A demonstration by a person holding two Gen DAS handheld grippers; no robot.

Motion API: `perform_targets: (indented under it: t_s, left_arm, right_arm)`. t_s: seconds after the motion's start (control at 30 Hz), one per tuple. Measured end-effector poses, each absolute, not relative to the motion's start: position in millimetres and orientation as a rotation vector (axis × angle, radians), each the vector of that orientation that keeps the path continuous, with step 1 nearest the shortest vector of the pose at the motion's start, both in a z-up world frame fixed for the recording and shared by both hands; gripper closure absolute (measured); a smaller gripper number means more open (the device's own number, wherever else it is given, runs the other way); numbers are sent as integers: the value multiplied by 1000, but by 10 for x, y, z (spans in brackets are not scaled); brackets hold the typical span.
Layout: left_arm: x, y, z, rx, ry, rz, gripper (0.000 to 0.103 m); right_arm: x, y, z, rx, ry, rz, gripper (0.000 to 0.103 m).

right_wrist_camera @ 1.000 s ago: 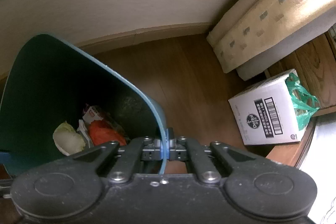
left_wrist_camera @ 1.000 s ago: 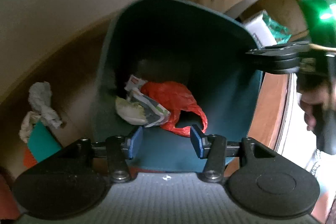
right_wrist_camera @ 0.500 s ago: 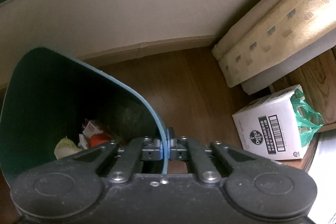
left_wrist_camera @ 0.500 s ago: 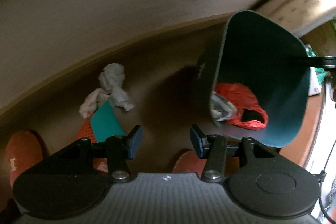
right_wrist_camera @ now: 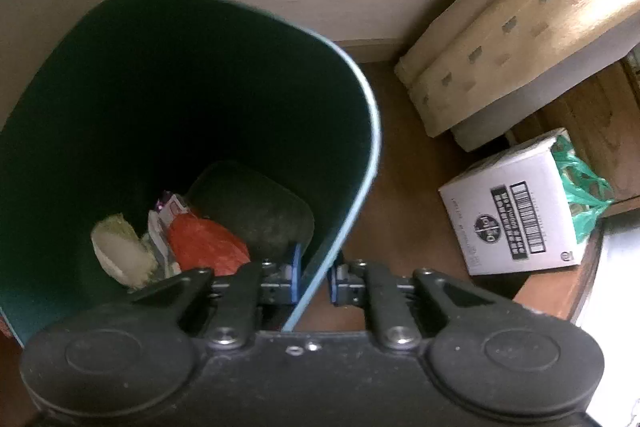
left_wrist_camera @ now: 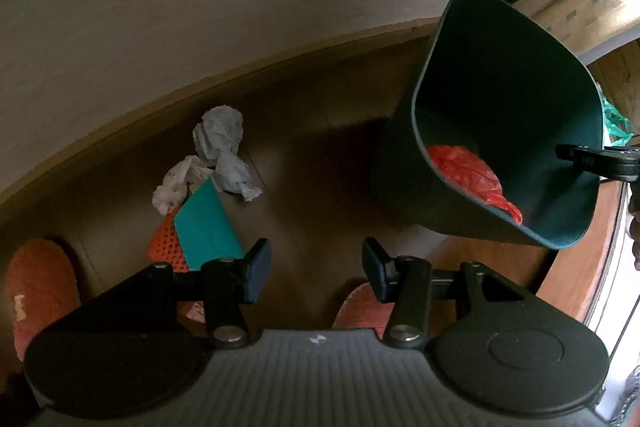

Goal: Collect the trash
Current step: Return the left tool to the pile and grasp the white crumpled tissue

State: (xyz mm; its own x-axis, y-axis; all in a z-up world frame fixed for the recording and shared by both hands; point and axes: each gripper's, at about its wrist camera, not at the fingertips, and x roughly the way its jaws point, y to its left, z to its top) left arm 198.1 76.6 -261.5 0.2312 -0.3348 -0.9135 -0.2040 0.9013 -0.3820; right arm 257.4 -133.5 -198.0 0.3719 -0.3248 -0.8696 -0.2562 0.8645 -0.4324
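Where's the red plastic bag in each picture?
Left wrist view: the red plastic bag shows right of centre, peeking over the near rim inside the dark green trash bin.
Right wrist view: the same bag lies low and left of centre on the bin's bottom, beside a pale wrapper, just above the gripper's fingers.
Shared landmark: the bin itself.

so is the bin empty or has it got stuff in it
Not empty, far from full: the green bin holds a red plastic bag, a pale cabbage piece and a wrapper at its bottom.
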Motion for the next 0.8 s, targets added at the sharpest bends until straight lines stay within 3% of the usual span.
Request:
perform_targets:
  t_s: [0.4, 0.8]
  left_arm:
    - [2030, 1021, -3093, -432, 1413, 46, 55]
    - [2922, 693, -3981, -374, 1428, 59, 54]
  right_arm:
    - [2613, -1256, -1934, -674, 1189, 85, 97]
    - [2792, -1123, -1960, -803, 1128, 254, 101]
